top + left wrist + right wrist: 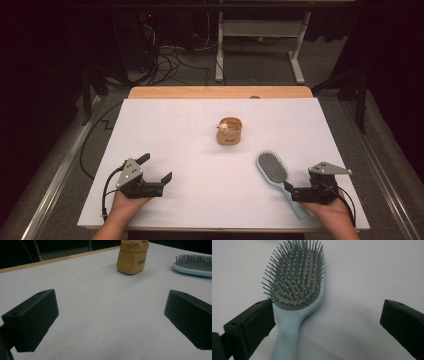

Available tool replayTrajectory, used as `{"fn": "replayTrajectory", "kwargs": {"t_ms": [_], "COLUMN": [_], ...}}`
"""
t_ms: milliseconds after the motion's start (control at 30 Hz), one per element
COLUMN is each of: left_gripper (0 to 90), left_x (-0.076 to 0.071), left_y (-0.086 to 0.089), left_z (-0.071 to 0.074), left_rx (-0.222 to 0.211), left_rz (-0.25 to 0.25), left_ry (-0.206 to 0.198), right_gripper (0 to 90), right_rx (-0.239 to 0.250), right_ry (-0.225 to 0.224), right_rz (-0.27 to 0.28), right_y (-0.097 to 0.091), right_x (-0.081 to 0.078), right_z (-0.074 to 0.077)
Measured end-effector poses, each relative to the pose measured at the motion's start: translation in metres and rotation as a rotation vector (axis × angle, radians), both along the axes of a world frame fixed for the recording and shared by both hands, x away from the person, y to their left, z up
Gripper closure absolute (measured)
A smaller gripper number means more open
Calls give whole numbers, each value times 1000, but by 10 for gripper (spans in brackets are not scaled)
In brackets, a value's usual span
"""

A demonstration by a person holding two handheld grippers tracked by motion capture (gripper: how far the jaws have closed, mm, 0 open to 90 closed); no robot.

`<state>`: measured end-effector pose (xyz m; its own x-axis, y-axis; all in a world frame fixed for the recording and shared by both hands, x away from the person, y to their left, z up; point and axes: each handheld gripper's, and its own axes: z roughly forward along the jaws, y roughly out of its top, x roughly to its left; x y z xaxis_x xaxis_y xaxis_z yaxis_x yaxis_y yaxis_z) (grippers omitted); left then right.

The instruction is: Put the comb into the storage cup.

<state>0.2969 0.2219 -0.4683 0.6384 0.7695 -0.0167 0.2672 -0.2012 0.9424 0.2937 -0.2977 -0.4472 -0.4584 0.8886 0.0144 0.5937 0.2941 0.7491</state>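
A light blue hairbrush (273, 171) with grey bristles lies bristles-up on the white table (190, 135), its handle pointing toward the near right corner. My right gripper (299, 184) is open around the handle. In the right gripper view the hairbrush (297, 285) runs between the jaws, close beside the left one, and the right gripper (328, 315) grips nothing. A small tan pouch (229, 132) with a white object in it stands mid-table. My left gripper (156, 167) rests open at the near left, empty, facing the pouch (132, 258) and the brush head (193, 265).
The white sheet covers a wooden tabletop whose far edge (220, 92) shows. Beyond it are a dark floor, cables (170, 60) and a white desk frame (260, 30). A hand holds each gripper at the table's near edge.
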Motion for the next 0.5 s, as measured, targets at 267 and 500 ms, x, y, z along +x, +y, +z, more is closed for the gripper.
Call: {"fn": "replayTrajectory", "kwargs": {"t_ms": [267,500], "left_gripper": [0,0], "left_x": [0,0], "left_y": [0,0], "left_z": [0,-1], "left_rx": [-1,-10], "left_rz": [1,1], "left_ry": [2,11], "right_gripper": [2,2], "right_rx": [-7,-21], "right_ry": [70,110], "right_rz": [2,25], "right_y": [-2,2], "right_x": [-1,2], "right_z": [-4,-2]}}
